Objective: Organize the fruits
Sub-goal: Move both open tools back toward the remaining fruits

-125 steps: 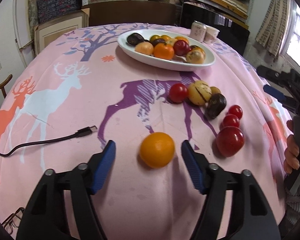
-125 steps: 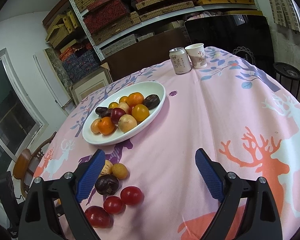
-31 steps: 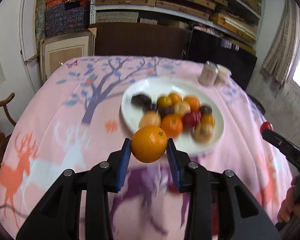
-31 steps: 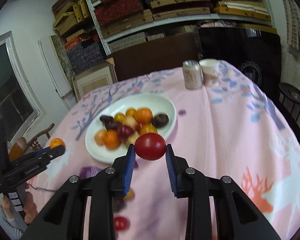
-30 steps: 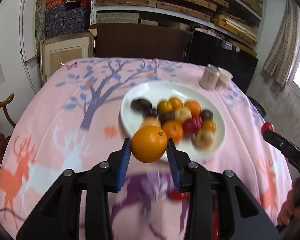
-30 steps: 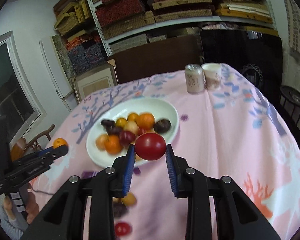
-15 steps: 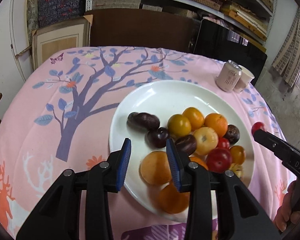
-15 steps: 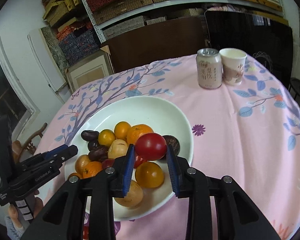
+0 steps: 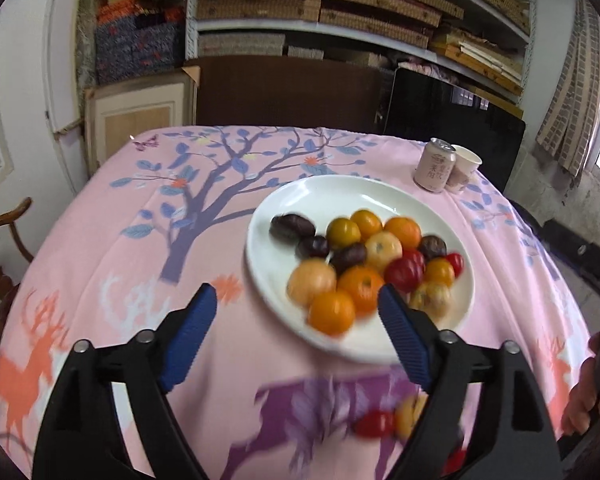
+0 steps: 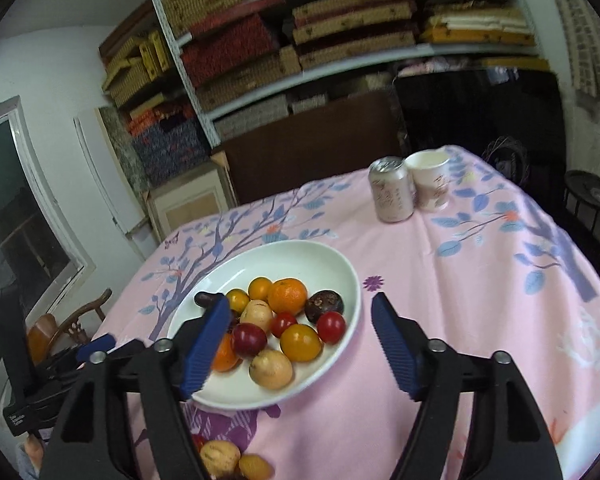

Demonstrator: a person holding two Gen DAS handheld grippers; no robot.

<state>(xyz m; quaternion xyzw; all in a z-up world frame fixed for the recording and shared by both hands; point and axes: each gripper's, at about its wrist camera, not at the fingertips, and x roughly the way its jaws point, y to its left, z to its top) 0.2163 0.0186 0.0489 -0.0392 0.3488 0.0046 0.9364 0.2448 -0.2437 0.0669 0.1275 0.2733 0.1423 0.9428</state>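
Both drops look done: your left gripper (image 9: pixel 298 312) and right gripper (image 10: pixel 296 320) have just been opening, jaws wide with nothing between them, above the white plate (image 9: pixel 284 208) holding the fruit pile. Next up is swinging back for the loose fruits (image 10: pixel 220 454) on the pink tablecloth (image 10: pixel 480 280) near you. They're blurry and half hidden behind the fingers, so counting them isn't possible.
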